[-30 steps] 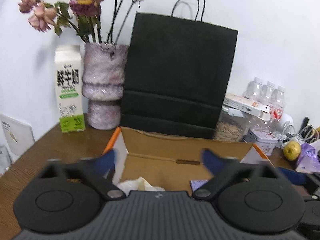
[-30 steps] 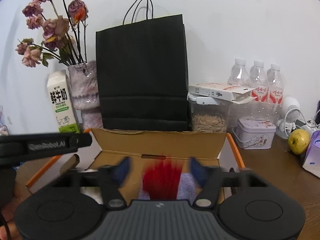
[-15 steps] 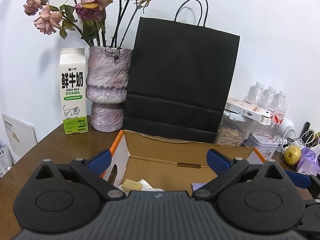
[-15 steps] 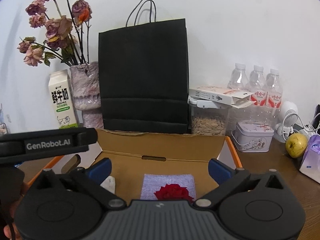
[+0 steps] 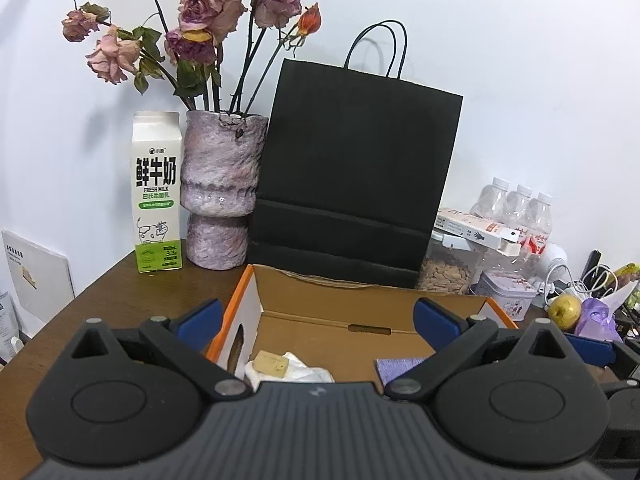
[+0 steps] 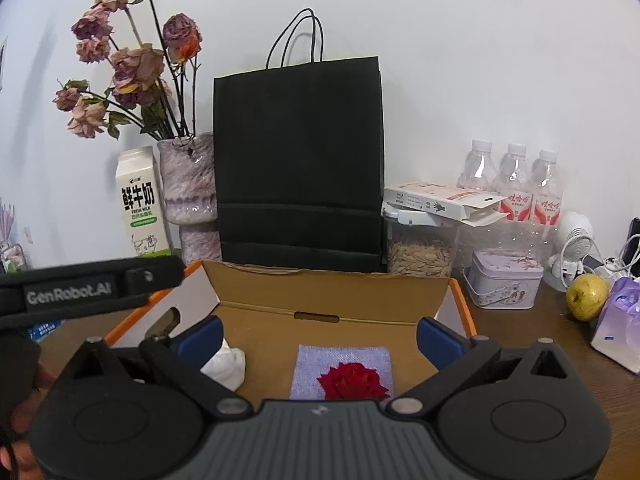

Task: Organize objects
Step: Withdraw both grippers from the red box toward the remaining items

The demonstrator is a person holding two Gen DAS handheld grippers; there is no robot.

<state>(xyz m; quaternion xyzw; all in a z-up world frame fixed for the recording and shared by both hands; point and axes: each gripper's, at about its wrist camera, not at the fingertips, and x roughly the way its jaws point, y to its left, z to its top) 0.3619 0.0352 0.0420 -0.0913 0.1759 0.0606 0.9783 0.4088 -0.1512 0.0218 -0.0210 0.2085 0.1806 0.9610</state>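
- Both hand-held grippers hover just in front of the open cardboard box with orange edges (image 5: 344,300): the left gripper (image 5: 316,320) has its blue-padded fingers spread wide and empty, and the right gripper (image 6: 318,334) is spread just as wide, holding nothing.
- Inside the box, a square lilac cloth with a red flower on it (image 6: 344,372) lies flat on the floor, its near edge cut off by the right gripper's body; the left view shows only one corner.
- Left of that cloth in the box sits crumpled white paper (image 6: 224,366), partly behind a blue finger.
- On that paper rests a small tan block (image 5: 272,362); what it is, hard to say.
- Behind the box stands a tall black paper bag with cord handles (image 6: 298,168), hiding the wall's base.
- At the right view's left edge, the left gripper's black body covers the box's left flap.
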